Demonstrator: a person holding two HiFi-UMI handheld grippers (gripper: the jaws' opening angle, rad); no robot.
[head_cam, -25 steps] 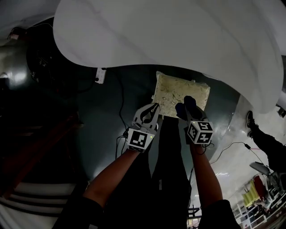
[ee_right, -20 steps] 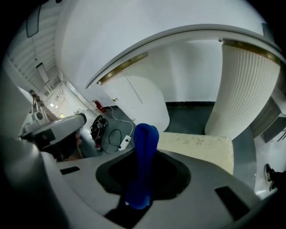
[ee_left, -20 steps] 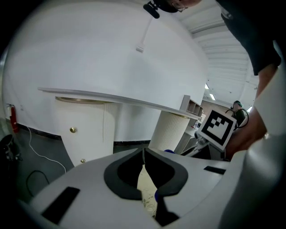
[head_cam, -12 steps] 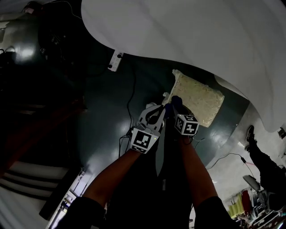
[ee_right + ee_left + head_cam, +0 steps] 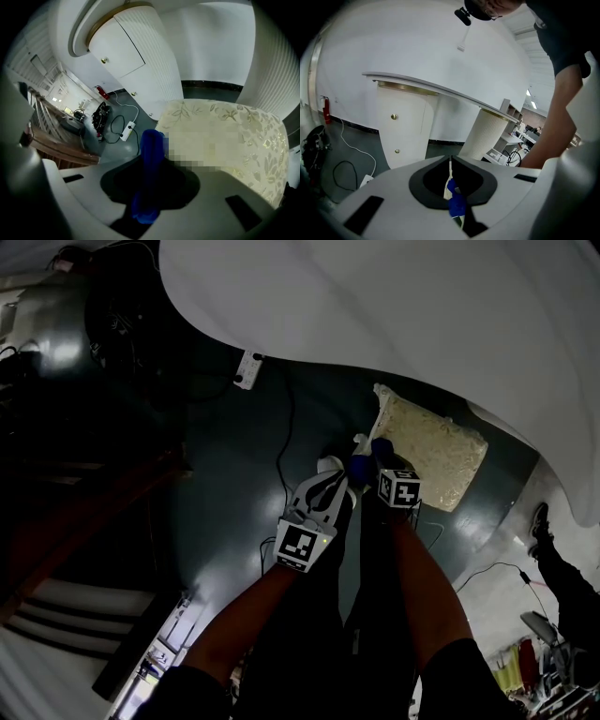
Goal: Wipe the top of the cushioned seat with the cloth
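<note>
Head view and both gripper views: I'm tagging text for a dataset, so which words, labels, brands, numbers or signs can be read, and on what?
No readable text in any view.
Left marker cube, right marker cube: black-and-white square patterns only, no letters or digits.
Cushioned seat: leaf pattern, no words.
Cloth: plain blue.
Power strip, fire extinguisher: too small to read.

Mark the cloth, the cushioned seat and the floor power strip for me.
cloth [image 5: 151, 157]: right gripper view, blue fold between the jaws.
cushioned seat [image 5: 437, 451]: head view, middle of patterned top.
power strip [image 5: 247, 368]: head view, white body's middle.
</note>
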